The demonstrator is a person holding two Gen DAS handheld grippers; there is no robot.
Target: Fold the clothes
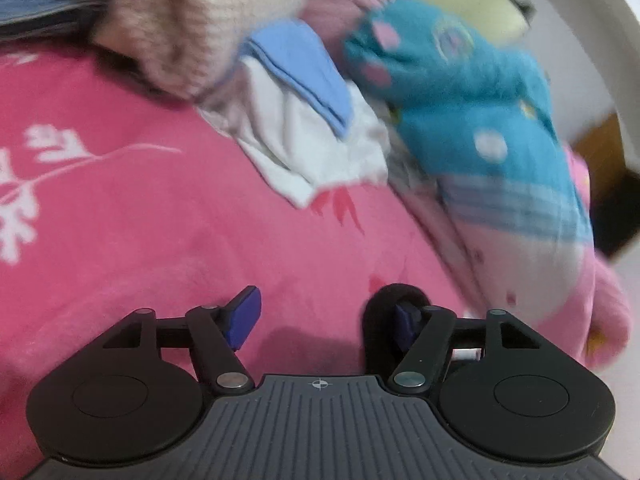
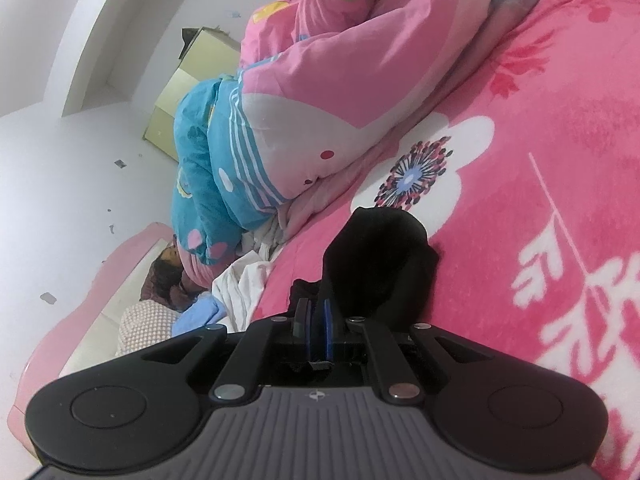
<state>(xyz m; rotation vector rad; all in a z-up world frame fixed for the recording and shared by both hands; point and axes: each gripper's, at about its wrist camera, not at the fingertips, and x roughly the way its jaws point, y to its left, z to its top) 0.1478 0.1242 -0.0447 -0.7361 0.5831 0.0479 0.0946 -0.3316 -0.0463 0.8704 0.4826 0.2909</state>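
Black cloth (image 2: 376, 256), seemingly a sock, is lying on the pink blanket (image 2: 540, 120), its near end pinched between the blue pads (image 2: 329, 328) of the right gripper (image 2: 319, 330), whose jaws are nearly closed on it. The far end of the cloth is spread on the blanket just short of a white flower print (image 2: 472, 136). In the left wrist view a part of the same black cloth (image 1: 394, 300) is seen draped around the right-hand finger of the left gripper (image 1: 324, 320); its jaws are held wide apart, with only bare pink blanket (image 1: 180, 220) between the pads. The left blue pad (image 1: 244, 318) is clear of any fabric; whether the right pad is touched by the cloth cannot be told.

Beyond the left gripper, a white garment (image 1: 312, 148) is crumpled on the blanket, with a light-blue cloth (image 1: 300, 72) laid over its upper part. A beige ribbed knit (image 1: 188, 28) is hanging in from the top of that view, blurred. To the right, a quilt (image 1: 480, 112) in turquoise, white and pink is bunched up beside the white garment. In the right wrist view the same quilt (image 2: 320, 100) is seen along the blanket's edge, with the white garment (image 2: 244, 280) and the light-blue cloth (image 2: 200, 312) beside it. A pale yellow-green cabinet (image 2: 176, 96) is standing against the white wall (image 2: 60, 160) behind.
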